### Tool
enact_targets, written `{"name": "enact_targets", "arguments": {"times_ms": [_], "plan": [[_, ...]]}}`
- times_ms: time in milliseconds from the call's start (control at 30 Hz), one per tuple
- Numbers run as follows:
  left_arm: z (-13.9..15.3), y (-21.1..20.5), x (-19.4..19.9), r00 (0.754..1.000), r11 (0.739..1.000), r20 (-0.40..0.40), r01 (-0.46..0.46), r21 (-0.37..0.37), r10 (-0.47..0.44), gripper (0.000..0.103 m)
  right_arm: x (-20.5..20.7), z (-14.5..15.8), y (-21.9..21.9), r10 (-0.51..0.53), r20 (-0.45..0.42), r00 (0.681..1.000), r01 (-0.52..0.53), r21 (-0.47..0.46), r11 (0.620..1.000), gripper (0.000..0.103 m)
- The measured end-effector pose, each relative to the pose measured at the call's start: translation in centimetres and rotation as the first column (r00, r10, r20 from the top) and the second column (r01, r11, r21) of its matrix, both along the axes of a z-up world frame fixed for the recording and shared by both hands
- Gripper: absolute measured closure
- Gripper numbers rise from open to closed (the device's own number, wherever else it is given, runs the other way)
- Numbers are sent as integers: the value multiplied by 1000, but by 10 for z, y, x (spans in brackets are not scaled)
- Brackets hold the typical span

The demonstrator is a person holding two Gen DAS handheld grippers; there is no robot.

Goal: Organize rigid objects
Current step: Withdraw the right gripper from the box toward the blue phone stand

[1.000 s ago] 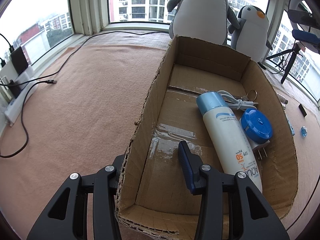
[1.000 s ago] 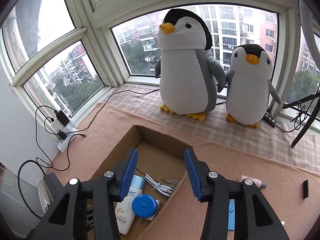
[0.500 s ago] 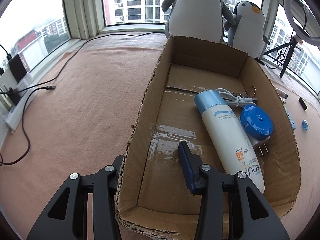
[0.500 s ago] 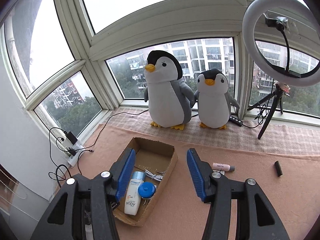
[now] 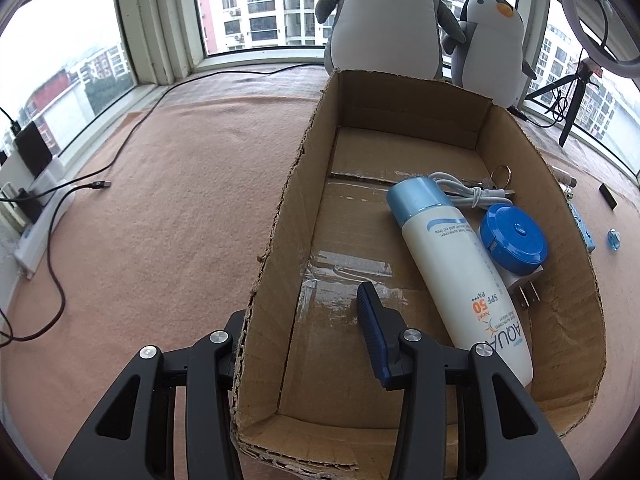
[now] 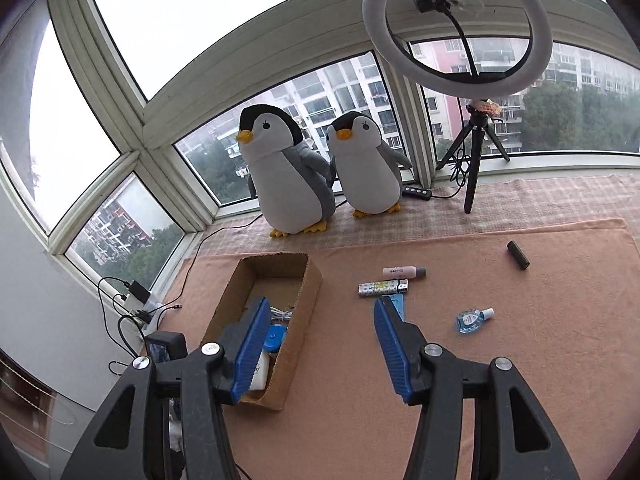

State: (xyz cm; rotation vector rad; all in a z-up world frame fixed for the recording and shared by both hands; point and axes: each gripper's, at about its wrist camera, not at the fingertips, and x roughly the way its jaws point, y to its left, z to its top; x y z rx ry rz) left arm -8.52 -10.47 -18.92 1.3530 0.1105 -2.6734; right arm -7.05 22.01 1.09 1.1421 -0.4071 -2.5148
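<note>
Surface: a fuzzy salmon-pink cloth (image 6: 460, 364) covers the floor of the bay window; a checked woven mat (image 6: 540, 204) runs along the sill side.

Two plush penguins (image 6: 288, 176), soft grey and white, stand upright on the mat. A ring light (image 6: 456, 24) on a black tripod stands to their right.

Cardboard box (image 5: 280, 216): open-topped, rectangular, ragged torn rims, clear tape across the floor seam. Contents, all toward its right wall: a smooth white cylindrical sunscreen bottle (image 5: 464, 264) with pale blue cap, lying flat; a round blue plastic disc (image 5: 514, 238) resting on a white plug; a coiled white cable (image 5: 468, 192) beside a metal key ring.

Left gripper (image 5: 304, 332): black frame, ribbed blue pads. Jaws straddle the box's left wall, one finger outside, one inside; whether they press the cardboard, cannot tell.

Right gripper (image 6: 316, 344): jaws wide apart, empty, held above the cloth.

Loose on the cloth right of the box: a patterned tube (image 6: 382, 288), a pink tube (image 6: 402, 272), a small clear blue bottle (image 6: 472, 318), and a dark cylinder (image 6: 518, 255).
</note>
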Motion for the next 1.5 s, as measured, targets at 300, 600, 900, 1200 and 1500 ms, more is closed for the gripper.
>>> {"name": "enact_targets", "arguments": {"times_ms": [300, 600, 900, 1200, 1500], "plan": [[0, 0, -1, 1000, 1000, 6, -4, -3, 4, 60, -34, -65, -4, 20, 49, 999, -25, 93, 995, 53], [1, 2, -1, 1000, 1000, 9, -18, -8, 18, 59, -72, -127, -22, 30, 86, 996, -50, 236, 970, 53], [1, 2, -1, 1000, 1000, 10, -18, -10, 18, 59, -102, -172, -31, 1, 152, 988, -43, 277, 960, 53], [1, 2, -2, 1000, 1000, 11, -18, -10, 18, 59, -120, -198, -43, -30, 222, 974, -46, 329, 943, 53], [2, 2, -2, 1000, 1000, 10, -23, -7, 23, 59, -126, -202, -48, -31, 239, 970, -60, 362, 930, 53]]}}
